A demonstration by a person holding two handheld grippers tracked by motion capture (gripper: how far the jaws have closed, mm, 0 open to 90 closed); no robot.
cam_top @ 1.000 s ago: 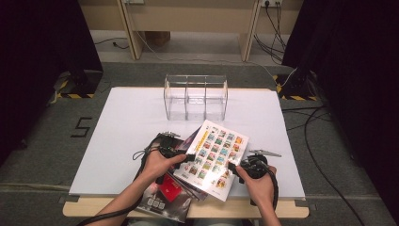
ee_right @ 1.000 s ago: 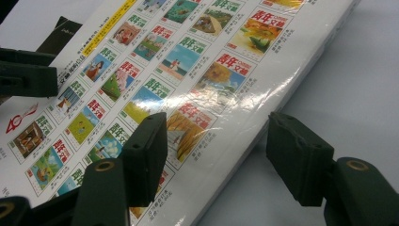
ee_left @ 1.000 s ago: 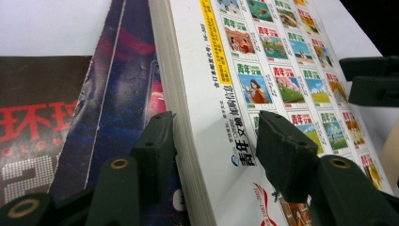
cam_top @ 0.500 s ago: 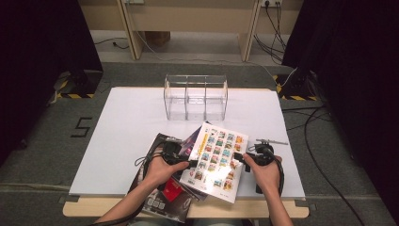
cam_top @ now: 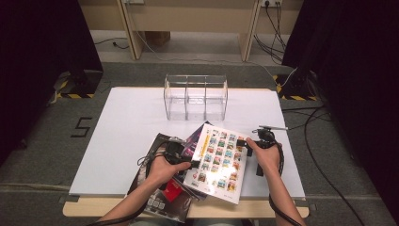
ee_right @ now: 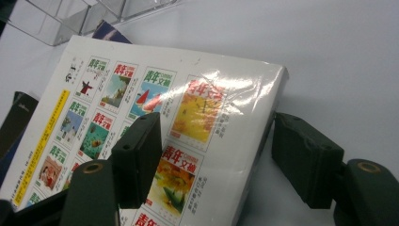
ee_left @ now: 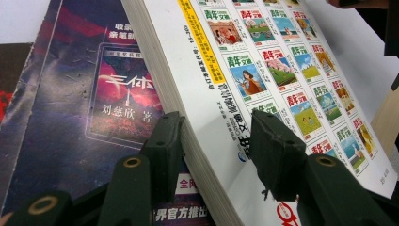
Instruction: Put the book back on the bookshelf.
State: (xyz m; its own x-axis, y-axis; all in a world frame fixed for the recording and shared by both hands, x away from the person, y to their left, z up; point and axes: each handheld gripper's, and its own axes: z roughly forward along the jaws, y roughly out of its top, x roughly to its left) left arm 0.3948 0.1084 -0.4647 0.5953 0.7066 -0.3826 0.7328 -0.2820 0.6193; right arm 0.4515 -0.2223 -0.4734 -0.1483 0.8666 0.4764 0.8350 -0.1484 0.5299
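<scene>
thick glossy magazine (ee_left: 263, 80): stiff, slick | my left fingers (ee_left: 164, 150) closing astride its spine, right fingers (ee_right: 141, 155) wide astride its far edge

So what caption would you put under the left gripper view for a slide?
Left gripper straddling the page edge of a white magazine lying on a dark book.

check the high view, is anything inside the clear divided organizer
No, the clear divided organizer stands with bare compartments at the far side of the white table.
</scene>
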